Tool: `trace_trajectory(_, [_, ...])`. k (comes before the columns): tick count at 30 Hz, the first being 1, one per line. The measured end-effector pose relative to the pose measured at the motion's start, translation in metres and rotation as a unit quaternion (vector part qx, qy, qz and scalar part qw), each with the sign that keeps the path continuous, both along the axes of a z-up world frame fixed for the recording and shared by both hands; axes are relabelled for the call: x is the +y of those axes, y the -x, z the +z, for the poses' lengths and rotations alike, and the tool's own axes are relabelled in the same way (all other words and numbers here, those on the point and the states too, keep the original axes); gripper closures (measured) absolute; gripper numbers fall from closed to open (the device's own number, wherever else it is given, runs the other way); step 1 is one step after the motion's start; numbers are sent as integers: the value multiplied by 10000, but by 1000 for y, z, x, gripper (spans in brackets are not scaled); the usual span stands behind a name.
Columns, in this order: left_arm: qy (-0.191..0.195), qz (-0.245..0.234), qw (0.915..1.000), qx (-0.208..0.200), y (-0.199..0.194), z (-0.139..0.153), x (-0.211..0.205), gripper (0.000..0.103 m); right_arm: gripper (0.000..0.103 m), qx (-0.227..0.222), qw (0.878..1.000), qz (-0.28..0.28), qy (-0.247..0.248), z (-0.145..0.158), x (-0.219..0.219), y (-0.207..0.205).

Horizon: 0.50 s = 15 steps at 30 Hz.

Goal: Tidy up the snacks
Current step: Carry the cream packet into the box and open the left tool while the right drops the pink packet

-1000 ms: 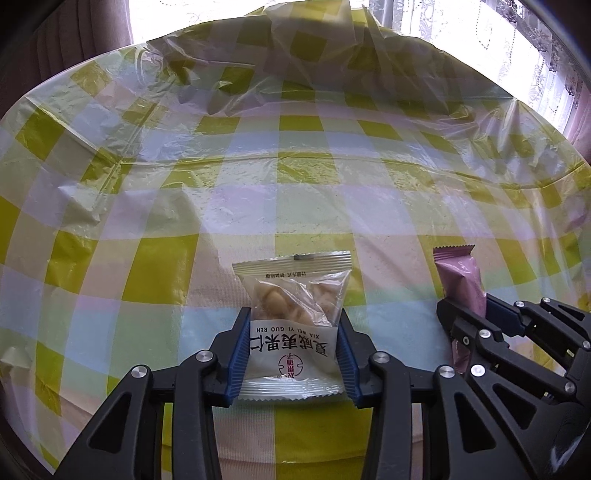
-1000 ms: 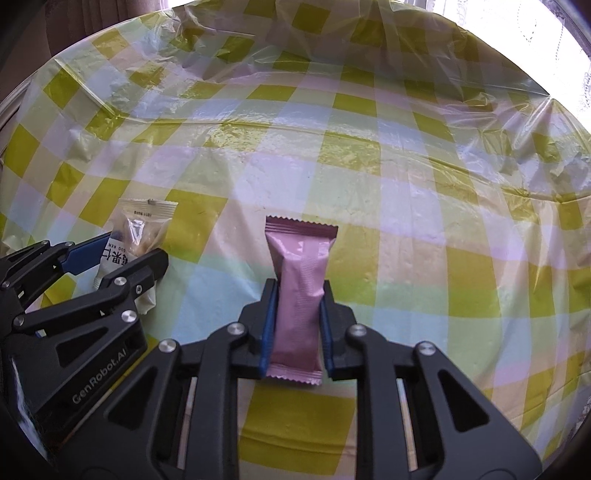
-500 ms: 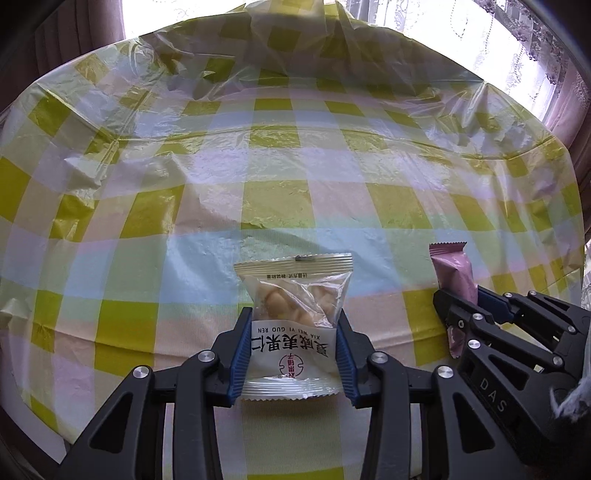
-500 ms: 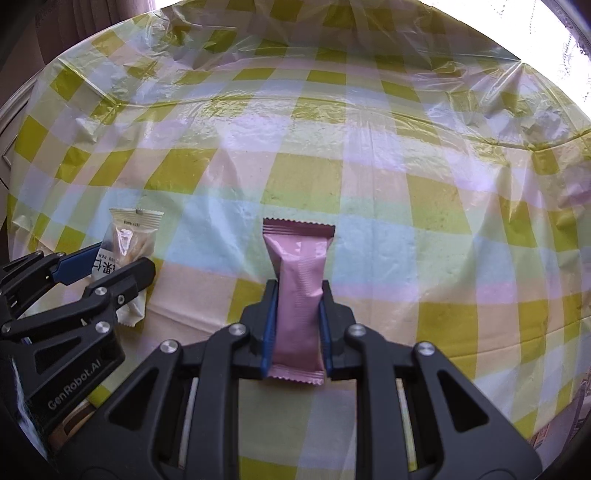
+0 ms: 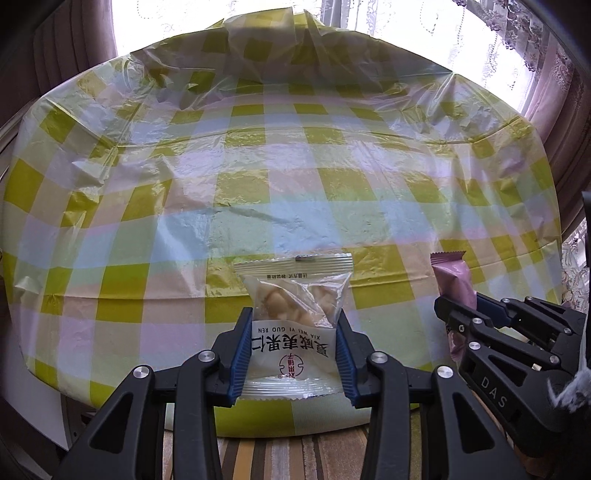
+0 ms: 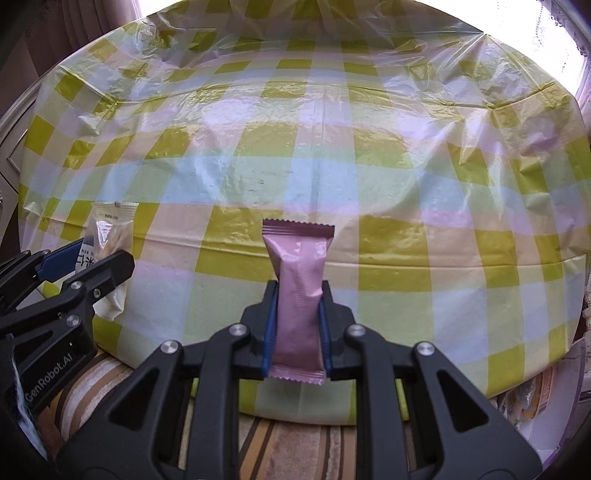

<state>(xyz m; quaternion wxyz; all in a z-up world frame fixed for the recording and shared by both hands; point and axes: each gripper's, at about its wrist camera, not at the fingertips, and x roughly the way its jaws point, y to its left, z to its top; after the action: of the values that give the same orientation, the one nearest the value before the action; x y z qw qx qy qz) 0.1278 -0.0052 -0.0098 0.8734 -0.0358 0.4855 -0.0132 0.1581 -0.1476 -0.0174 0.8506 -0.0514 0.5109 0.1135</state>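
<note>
A clear-and-white nut packet (image 5: 293, 328) with red print is clamped between the blue pads of my left gripper (image 5: 293, 332), held in the air over the near edge of the checked table (image 5: 258, 166). My right gripper (image 6: 297, 306) is shut on a slim pink snack bar (image 6: 297, 288), which stands upright between its pads. The two grippers hang side by side: the right one with the pink bar (image 5: 452, 280) shows at the right of the left wrist view, and the left one with the nut packet (image 6: 110, 232) shows at the left of the right wrist view.
A green, yellow and white checked plastic cloth covers the table (image 6: 332, 147), crumpled along its far edge by a bright window (image 5: 369, 14). Striped fabric (image 6: 295, 443) lies below the near table edge. Curtains (image 5: 66, 44) hang at the back left.
Both grippers have drawn back toward the near side with their snacks, side by side. The table edge and the striped fabric below it have come into view. Neither grip has changed.
</note>
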Motion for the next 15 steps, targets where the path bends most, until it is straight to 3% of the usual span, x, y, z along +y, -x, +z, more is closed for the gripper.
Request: trace_trajectory(15, [166, -919, 9956, -37, 19, 18, -84, 61, 80, -227, 9972, -628, -339, 32, -89, 47])
